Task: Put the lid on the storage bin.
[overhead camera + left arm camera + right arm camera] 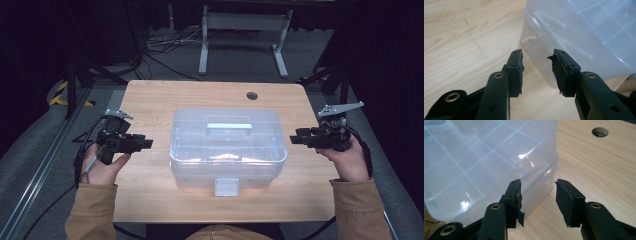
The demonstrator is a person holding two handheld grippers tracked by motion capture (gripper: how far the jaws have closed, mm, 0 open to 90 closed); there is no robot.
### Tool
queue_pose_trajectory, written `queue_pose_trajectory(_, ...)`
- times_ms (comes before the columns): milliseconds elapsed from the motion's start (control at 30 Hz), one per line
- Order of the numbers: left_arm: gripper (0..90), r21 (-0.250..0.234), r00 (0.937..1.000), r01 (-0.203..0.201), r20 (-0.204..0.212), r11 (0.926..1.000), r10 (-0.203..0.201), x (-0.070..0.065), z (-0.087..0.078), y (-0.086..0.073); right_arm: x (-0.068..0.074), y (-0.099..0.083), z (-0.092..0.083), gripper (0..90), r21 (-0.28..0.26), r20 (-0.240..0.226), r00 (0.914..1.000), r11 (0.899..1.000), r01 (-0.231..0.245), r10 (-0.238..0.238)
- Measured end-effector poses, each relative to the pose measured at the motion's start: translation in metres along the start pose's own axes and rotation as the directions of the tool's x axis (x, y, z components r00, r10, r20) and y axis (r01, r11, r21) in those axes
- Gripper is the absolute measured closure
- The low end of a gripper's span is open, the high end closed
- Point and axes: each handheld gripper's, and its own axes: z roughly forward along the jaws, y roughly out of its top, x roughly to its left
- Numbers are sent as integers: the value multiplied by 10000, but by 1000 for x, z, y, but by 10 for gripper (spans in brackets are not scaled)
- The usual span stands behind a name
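A clear plastic box point(228, 147) with a lid sits in the middle of the frame in the high view, on a light wooden table point(150, 95). Its carry handle point(229, 126) lies flat on top of the lid, and a whitish latch point(226, 186) hangs at its lower edge, toward the bottom of the frame. Faint divider lines show through the lid.

The left hand-held gripper point(149, 143) is at the left of the frame, pointing toward the box's left side but clear of it, with bare table between them. In the left gripper view its jaws stand apart with nothing between them; the rounded corner of the box point(579, 37) fills the upper right of that frame, just beyond the tips.

The right hand-held gripper point(294, 138) is at the right of the frame, its tips just off the box's right side. In the right gripper view its jaws also stand apart and empty, with the box point(486, 162) in the upper left of the frame and the left jaw close to its wall.

A round hole point(252, 95) is cut in the table near its upper edge.
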Motion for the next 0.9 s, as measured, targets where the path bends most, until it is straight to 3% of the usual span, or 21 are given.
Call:
queue_pose_trajectory(167, 596, -539, 9980, 456, -403, 9975, -478, 12, 0, -6, -13, -3, 4, 553, -577, 365, 9992, 9982, -164, 185)
queue_pose_trajectory(300, 589, -712, 9958, 630, -622, 9955, -675, 20, 5, -9, -23, -9, 7, 551, -687, 608, 9975, 9972, -311, 353)
queue_pose_trajectory(433, 581, -836, 9938, 562, -914, 9949, -638, 26, 12, -10, -37, -18, 10, 540, -783, 831, 9940, 9948, -650, 715)
queue_pose_trajectory(800, 582, -687, 9910, 608, -1147, 9958, -684, 40, 32, -15, -63, -36, 18, 537, -878, 1171, 9861, 9903, -1078, 1177)
queue_pose_trajectory(900, 576, -502, 9918, 346, -1210, 9981, -405, 42, 38, -17, -69, -41, 22, 526, -838, 1208, 9857, 9906, -1081, 1178)
